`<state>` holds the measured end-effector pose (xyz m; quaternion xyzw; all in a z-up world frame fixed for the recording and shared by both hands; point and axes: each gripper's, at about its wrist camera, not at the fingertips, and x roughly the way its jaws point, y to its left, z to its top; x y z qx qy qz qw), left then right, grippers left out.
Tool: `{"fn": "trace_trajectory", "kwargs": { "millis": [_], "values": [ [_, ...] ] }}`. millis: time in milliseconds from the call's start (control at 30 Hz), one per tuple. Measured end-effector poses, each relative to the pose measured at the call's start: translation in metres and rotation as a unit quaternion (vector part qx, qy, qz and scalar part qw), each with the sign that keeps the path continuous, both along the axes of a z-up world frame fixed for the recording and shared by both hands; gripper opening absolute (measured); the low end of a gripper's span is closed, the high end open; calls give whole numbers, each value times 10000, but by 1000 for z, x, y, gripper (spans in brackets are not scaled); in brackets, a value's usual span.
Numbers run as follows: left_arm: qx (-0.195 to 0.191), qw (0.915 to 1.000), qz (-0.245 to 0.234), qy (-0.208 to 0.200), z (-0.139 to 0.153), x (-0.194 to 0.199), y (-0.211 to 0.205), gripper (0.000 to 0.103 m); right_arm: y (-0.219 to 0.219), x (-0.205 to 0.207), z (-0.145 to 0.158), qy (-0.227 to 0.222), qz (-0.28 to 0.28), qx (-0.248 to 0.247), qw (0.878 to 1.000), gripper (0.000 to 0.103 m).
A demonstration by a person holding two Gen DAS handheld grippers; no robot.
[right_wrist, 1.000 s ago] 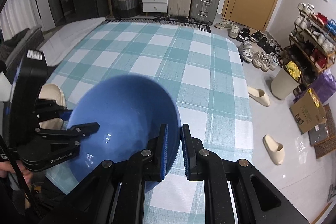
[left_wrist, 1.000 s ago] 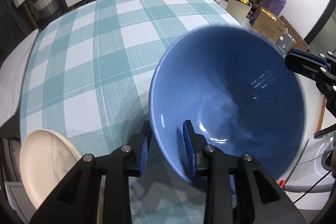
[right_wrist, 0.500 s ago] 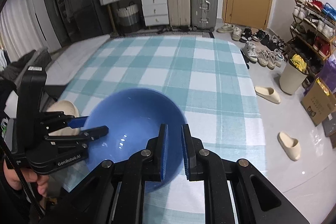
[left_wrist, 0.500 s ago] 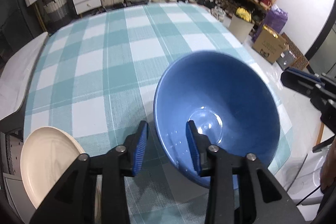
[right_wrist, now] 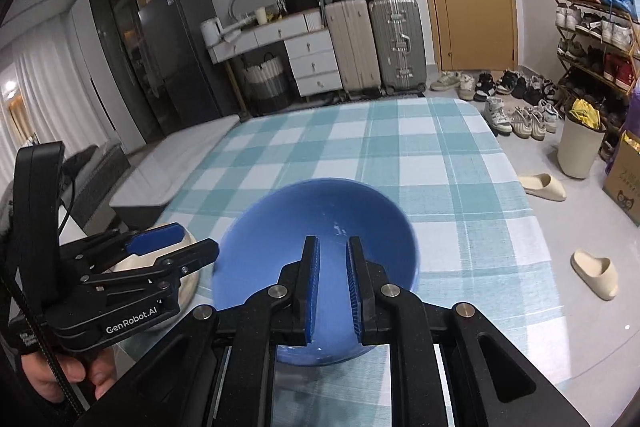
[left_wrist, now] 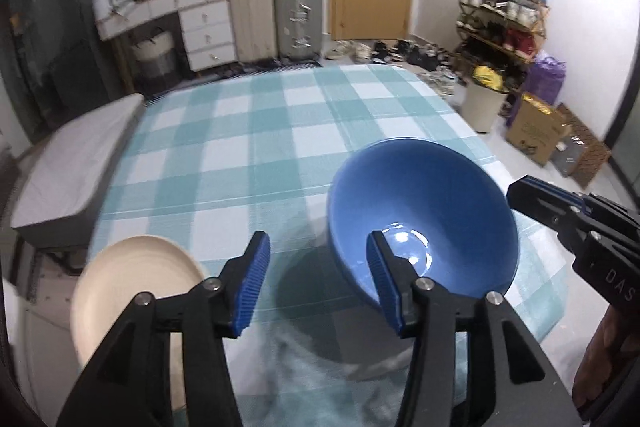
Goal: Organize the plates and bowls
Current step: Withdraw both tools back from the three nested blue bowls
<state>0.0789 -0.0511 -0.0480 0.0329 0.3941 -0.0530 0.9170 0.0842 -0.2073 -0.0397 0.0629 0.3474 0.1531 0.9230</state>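
A deep blue bowl [left_wrist: 424, 227] [right_wrist: 320, 219] stands upright on the teal checked tablecloth [left_wrist: 248, 147] near the front edge. My left gripper [left_wrist: 318, 287] [right_wrist: 199, 241] sits at the bowl's near-left rim. Its jaws are opening, one pad inside the bowl and one outside, and neither presses on the rim. My right gripper [right_wrist: 334, 291] [left_wrist: 516, 191] hovers at the bowl's right side, shut with nothing between its pads. A cream plate [left_wrist: 132, 287] [right_wrist: 191, 281] lies at the table's near-left corner, partly hidden by the left gripper.
A grey padded bench [left_wrist: 76, 163] runs along the table's left side. Beyond the far edge stand suitcases [right_wrist: 392, 43] and white drawers [left_wrist: 208, 31]. A shoe rack [right_wrist: 592, 39], a bin [right_wrist: 580, 147] and slippers [right_wrist: 596, 271] are on the right floor.
The bowl was lifted and tilted with the left gripper shut on its rim; it now rests on the cloth. The left jaws have spread and drawn back. The right gripper shifted over the bowl.
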Motion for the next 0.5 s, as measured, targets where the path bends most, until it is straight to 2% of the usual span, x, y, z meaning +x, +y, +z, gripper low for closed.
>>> {"fn": "trace_trajectory", "kwargs": {
  "millis": [67,100,133,200,267,433,467,500],
  "values": [
    [174,9993,71,-324,8,-14,-2,54,1,-6,-1,-49,5,67,10000,13],
    [189,9986,18,-491,12,-21,-3,60,2,-8,-2,-51,8,84,10000,13],
    [221,9980,-22,-599,15,-27,-5,78,2,-10,-2,-71,4,117,9999,13],
    [285,9961,72,-831,19,-37,-5,94,3,-15,-3,-121,-29,170,9998,13],
    [311,9931,107,-1126,23,-46,-4,94,3,-21,-2,-181,-65,204,9996,13],
    [245,9932,194,-1121,24,-54,1,94,9,-39,1,-368,-93,130,9992,14],
    [196,9930,224,-1146,24,-56,3,95,10,-41,2,-413,-98,83,9991,17],
    [162,9925,275,-1183,24,-59,5,99,12,-45,3,-491,-100,32,9987,19]
  ]
}}
